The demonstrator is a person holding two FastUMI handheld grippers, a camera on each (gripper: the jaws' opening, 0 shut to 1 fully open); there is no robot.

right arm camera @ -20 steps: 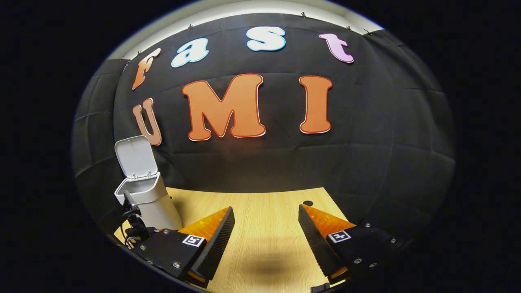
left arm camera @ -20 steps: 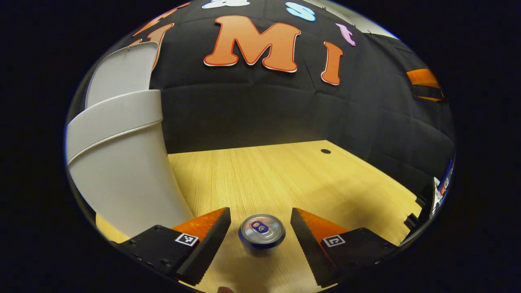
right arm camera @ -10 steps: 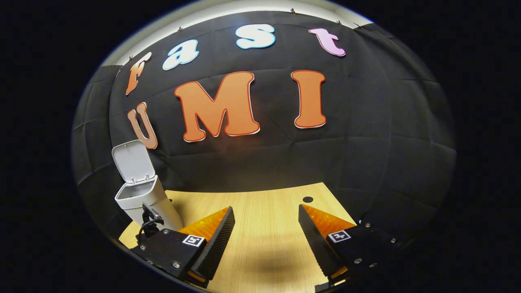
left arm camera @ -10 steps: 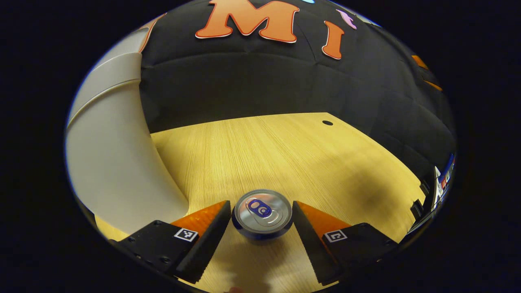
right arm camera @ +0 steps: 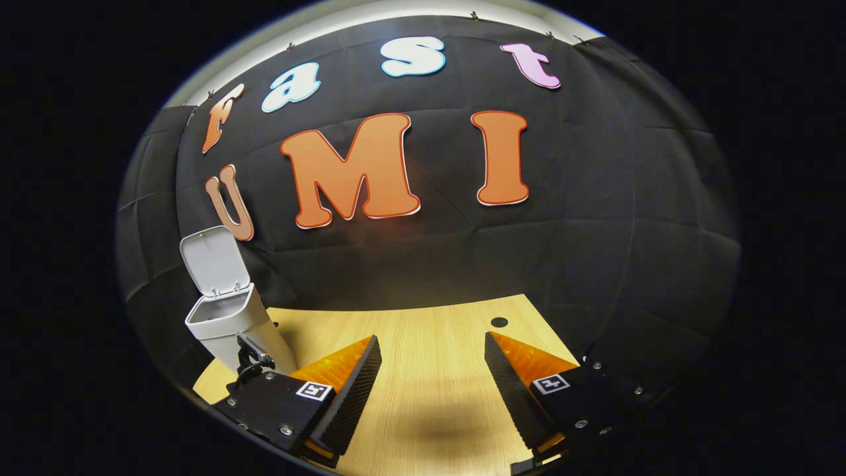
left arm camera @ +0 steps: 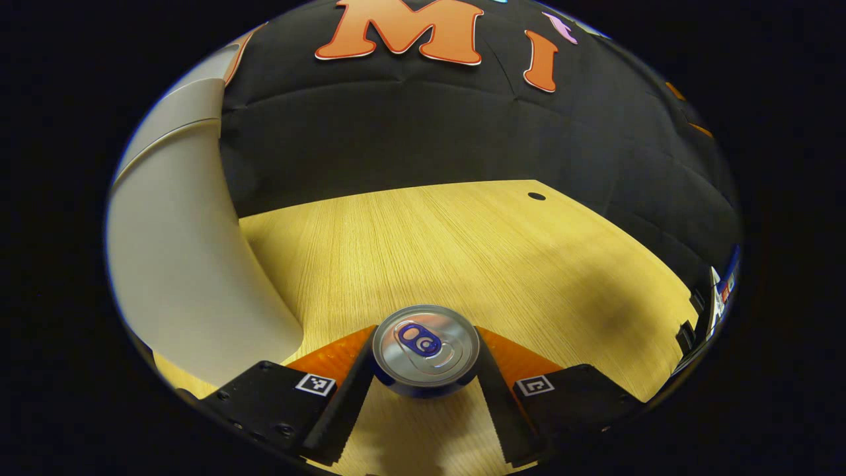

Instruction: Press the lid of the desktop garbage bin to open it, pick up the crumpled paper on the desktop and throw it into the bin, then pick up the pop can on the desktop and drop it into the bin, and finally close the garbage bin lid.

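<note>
Up close in the left gripper view, the left gripper (left arm camera: 426, 370) pinches the upright pop can (left arm camera: 425, 349) between its fingers on the wooden table (left arm camera: 476, 251), with the white garbage bin (left arm camera: 178, 264) just to the left. Over in the right gripper view, the right gripper (right arm camera: 433, 383) has its fingers spread above bare table, and the garbage bin stands far left with its lid (right arm camera: 208, 260) raised.

Right gripper (right arm camera: 433, 380) fingers spread wide, nothing between, above wooden desktop (right arm camera: 429, 344). White garbage bin (right arm camera: 228, 324) far left, lid (right arm camera: 210, 259) raised. Small dark hole (right arm camera: 499, 322) near desktop's back edge.
</note>
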